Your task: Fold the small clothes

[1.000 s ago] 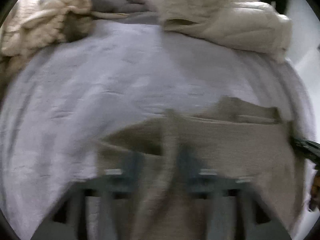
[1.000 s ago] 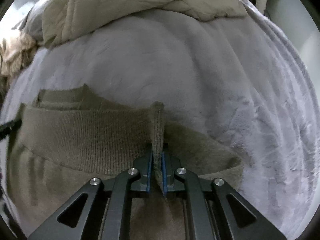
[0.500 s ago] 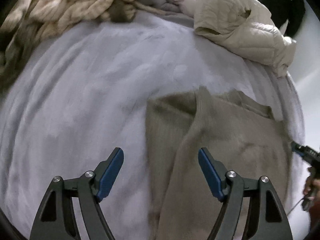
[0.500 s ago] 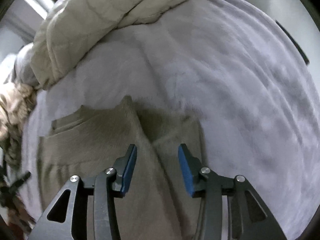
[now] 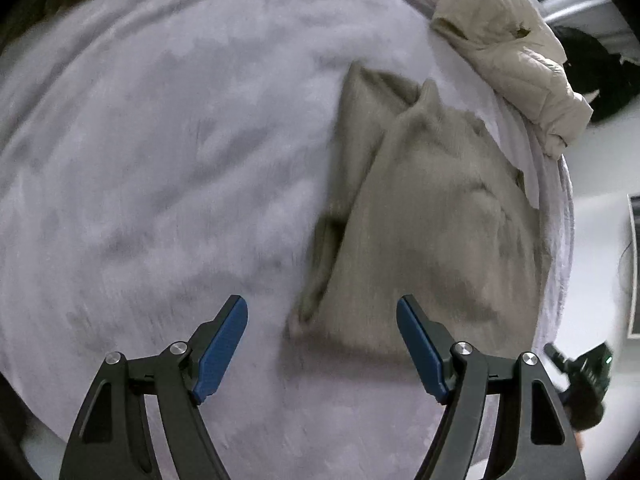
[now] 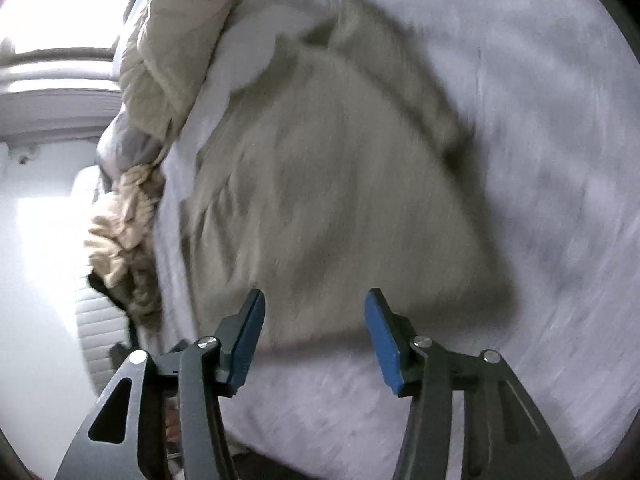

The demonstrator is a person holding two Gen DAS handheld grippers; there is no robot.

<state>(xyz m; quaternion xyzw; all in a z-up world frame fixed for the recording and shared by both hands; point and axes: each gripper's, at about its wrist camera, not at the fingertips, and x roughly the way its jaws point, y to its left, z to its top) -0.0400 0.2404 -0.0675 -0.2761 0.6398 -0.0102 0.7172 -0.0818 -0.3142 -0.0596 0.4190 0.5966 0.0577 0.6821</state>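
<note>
1. A ribbed olive knit garment (image 5: 432, 220) lies folded, right of centre, on a plush lavender blanket (image 5: 160, 160).
2. Left tongs (image 5: 322, 344) and right tongs (image 6: 316, 336): blue-padded, spread wide, empty.
3. A quilted cream jacket (image 5: 512, 52) lies crumpled, upper right.

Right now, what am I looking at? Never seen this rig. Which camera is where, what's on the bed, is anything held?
No robot: a person holds one two-finger gripper per hand, each carrying a fisheye camera looking along its fingers. One view shows the left gripper, the other the right gripper; both have blue pads, stand open and hold nothing. On the pale grey fuzzy blanket lies a folded olive-beige knit garment. A cream quilted jacket is heaped at the far edge. Both pictures are motion-blurred.
</note>
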